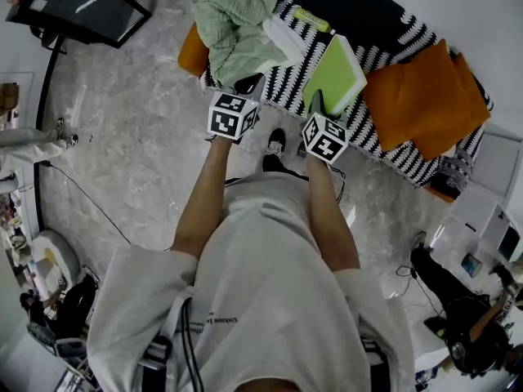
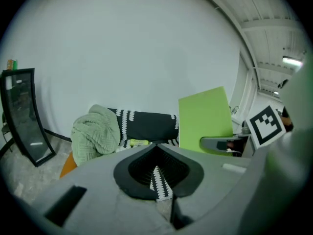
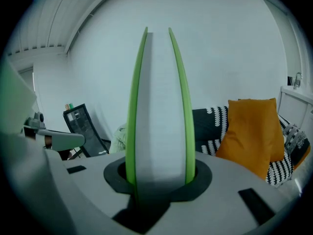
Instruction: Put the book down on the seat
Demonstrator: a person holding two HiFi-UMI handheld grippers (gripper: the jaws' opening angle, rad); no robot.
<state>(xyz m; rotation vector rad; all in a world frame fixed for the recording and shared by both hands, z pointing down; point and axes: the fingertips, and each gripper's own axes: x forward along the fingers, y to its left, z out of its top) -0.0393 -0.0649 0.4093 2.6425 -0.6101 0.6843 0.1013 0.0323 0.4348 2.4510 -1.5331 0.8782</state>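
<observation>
One flat green-covered book (image 1: 337, 72) clamped in right gripper (image 3: 159, 180) jaws, left gripper (image 2: 156, 173) jaws closed empty, above zigzag-patterned seat (image 1: 372, 6), one rumpled knit blanket (image 1: 237, 15).

Grey marble floor (image 1: 122, 137), plain white wall (image 2: 122, 43).

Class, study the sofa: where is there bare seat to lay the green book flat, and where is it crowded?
Bare seat shows only in the middle strip, bordered by the green blanket on the left and the orange cushions on the right, beneath the book held in the right hand-held gripper. Both ends are crowded.
</observation>
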